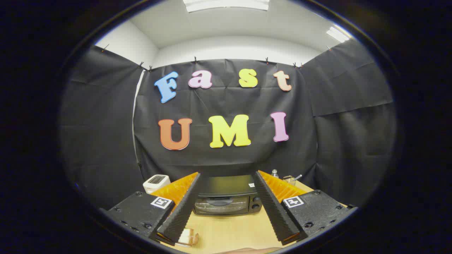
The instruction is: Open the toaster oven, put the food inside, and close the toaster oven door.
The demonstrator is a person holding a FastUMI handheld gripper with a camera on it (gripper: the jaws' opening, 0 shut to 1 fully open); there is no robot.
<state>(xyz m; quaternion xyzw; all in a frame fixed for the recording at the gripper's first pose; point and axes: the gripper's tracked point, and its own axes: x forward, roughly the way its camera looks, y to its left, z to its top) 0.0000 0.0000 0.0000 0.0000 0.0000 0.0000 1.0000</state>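
Item, as we find it: claw (226, 176) with fingers spread wide, holding nothing; toaster oven (227, 197) far across the table (229, 229), framed between the fingers, door closed; food (189, 237), we judge, lying near the left finger. Risk: approaching the door handle off-centre could let the claw slip off and nudge the oven backward

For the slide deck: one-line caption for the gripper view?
Open claw held above the wooden table, fingers framing the closed toaster oven beyond them; nothing gripped.
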